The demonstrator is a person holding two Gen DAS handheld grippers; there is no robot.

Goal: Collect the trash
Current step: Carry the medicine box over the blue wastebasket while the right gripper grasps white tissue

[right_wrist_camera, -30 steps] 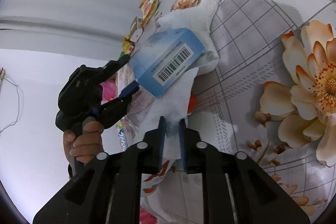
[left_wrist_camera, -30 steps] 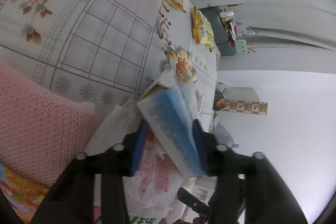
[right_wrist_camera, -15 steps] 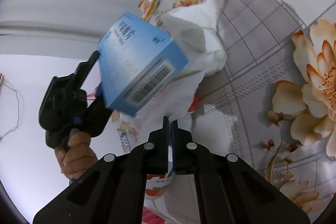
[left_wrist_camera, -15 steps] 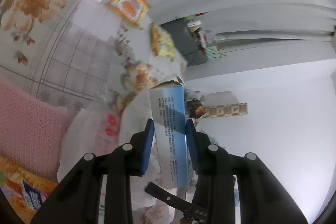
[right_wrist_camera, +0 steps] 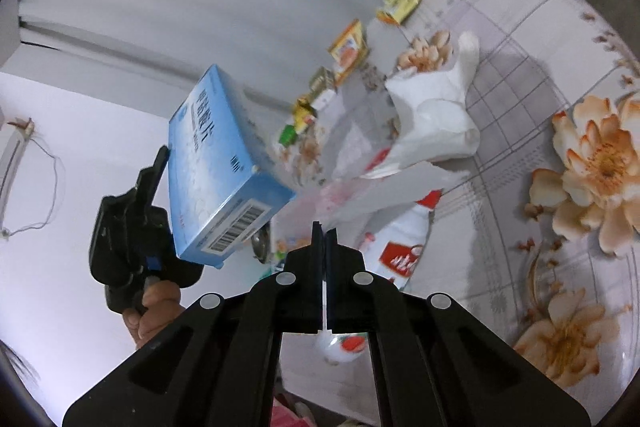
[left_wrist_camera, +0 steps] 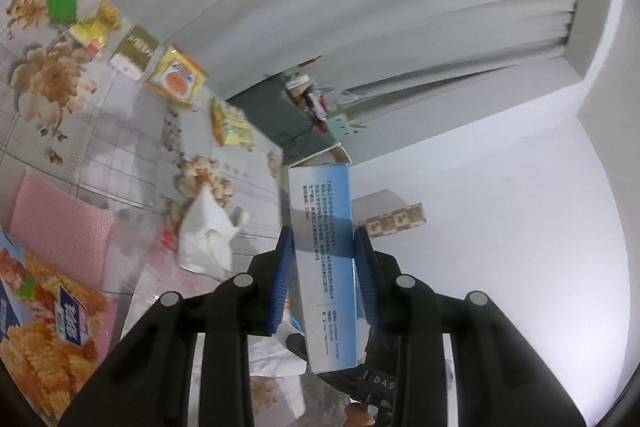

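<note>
My left gripper point(left_wrist_camera: 323, 241) is shut on a blue and white carton point(left_wrist_camera: 320, 199), held upright and well above the floral table point(left_wrist_camera: 120, 147). The right wrist view shows the same carton point(right_wrist_camera: 216, 163) at the left, in the black left gripper gripped by a hand point(right_wrist_camera: 156, 303). My right gripper point(right_wrist_camera: 325, 231) is shut on the thin edge of a translucent plastic bag point(right_wrist_camera: 352, 151) with red print. The bag stretches up from the table toward the jaws. A crumpled white tissue point(right_wrist_camera: 432, 115) sits at the bag's far side. A white bottle with a red label point(right_wrist_camera: 400, 247) lies under the bag.
Snack wrappers line the table's far edge: an orange-yellow packet point(left_wrist_camera: 178, 79), a gold box point(left_wrist_camera: 136, 47), a yellow packet point(left_wrist_camera: 232, 123) and a green one point(left_wrist_camera: 62, 3). A pink cloth point(left_wrist_camera: 60, 227) and an orange snack box point(left_wrist_camera: 40, 327) lie at the left. A grey curtain point(left_wrist_camera: 360, 7) hangs behind.
The left gripper has lifted the blue carton off the table and rolled it upright. The right gripper has shut on the bag's edge and risen, pulling the bag up.
</note>
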